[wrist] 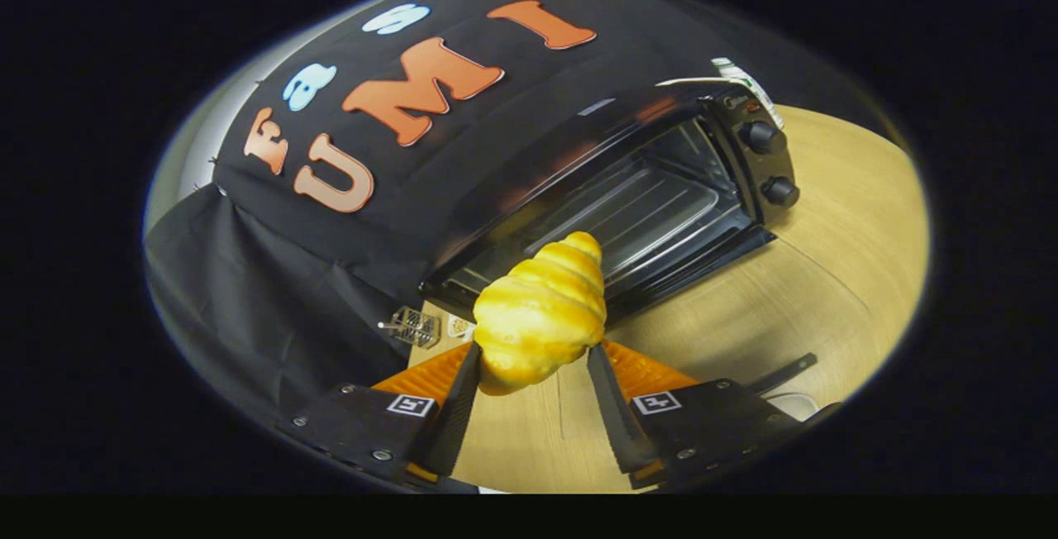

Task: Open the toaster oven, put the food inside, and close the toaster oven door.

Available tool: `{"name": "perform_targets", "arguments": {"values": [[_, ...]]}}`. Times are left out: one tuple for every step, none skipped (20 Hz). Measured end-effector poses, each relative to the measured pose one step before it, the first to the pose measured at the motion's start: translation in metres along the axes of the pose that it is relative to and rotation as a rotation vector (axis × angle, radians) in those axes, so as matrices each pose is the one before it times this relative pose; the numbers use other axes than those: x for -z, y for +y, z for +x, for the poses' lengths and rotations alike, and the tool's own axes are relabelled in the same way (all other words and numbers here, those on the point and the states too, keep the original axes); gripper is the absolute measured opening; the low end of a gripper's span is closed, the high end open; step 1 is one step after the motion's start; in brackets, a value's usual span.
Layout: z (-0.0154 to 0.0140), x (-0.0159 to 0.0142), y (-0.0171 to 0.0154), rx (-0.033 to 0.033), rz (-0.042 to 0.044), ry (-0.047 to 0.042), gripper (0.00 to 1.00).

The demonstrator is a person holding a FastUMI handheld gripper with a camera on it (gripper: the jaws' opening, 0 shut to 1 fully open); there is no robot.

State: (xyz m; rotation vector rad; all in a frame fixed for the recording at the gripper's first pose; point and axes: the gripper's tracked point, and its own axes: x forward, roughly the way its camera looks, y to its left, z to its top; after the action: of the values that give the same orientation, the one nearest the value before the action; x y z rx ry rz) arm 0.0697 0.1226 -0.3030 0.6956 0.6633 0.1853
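Note:
A golden croissant (541,312) is pinched between the two fingers of my gripper (533,350), which is shut on it and holds it above the wooden table (810,291). Beyond the croissant stands a black toaster oven (628,192). Its front is open and the wire rack (636,212) inside shows. Two round knobs (769,163) sit on the oven's right panel. The croissant's tip points toward the oven's opening. The whole scene appears tilted.
A small wire object (413,326) lies on the table by the oven's left corner, near the black cloth wall (273,291). A pale container (748,80) stands behind the oven's right side. Bare wood stretches right of the fingers.

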Motion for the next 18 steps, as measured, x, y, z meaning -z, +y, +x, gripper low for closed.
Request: {"name": "perform_targets", "arguments": {"values": [[0.00583, -0.00363, 0.00197, -0.01430, 0.01050, -0.01350, 0.72], [0.00398, -0.00441, 0.00058, -0.00806, 0.00105, -0.01308, 0.72], [0.00662, -0.00323, -0.00035, -0.00509, 0.00279, -0.01268, 0.72], [0.00568, -0.00347, -0.00105, -0.00531, 0.00326, -0.01047, 0.72], [0.00584, -0.00252, -0.00153, -0.00592, 0.00751, -0.01049, 0.72], [0.00427, -0.00180, 0.00112, -0.01061, 0.01170, -0.01323, 0.72], [0.00546, -0.00021, 0.00000, -0.00652, 0.01261, -0.00851, 0.72], [0.00481, -0.00033, -0.00028, -0.00804, 0.01474, -0.01629, 0.72], [0.00476, 0.00094, -0.00024, -0.00750, 0.01769, -0.00985, 0.72], [0.00450, 0.00169, 0.00068, -0.01127, 0.02139, -0.01190, 0.72], [0.00490, 0.00100, -0.00026, -0.00585, 0.02073, -0.00982, 0.72], [0.00492, 0.00011, -0.00119, -0.00161, 0.01396, -0.01173, 0.72], [0.00415, -0.00047, -0.00147, -0.00468, 0.00871, -0.01412, 0.72], [0.00249, -0.00005, -0.00063, -0.00524, 0.00057, -0.00978, 0.72], [0.00387, -0.00261, -0.00041, -0.00642, -0.00283, -0.01079, 0.72], [0.00363, -0.00245, -0.00047, -0.00286, -0.00163, -0.01006, 0.72], [0.00447, -0.00264, -0.00223, 0.00309, 0.00016, -0.01124, 0.72], [0.00640, -0.00225, -0.00322, 0.00426, 0.00456, -0.00880, 0.73]]}}
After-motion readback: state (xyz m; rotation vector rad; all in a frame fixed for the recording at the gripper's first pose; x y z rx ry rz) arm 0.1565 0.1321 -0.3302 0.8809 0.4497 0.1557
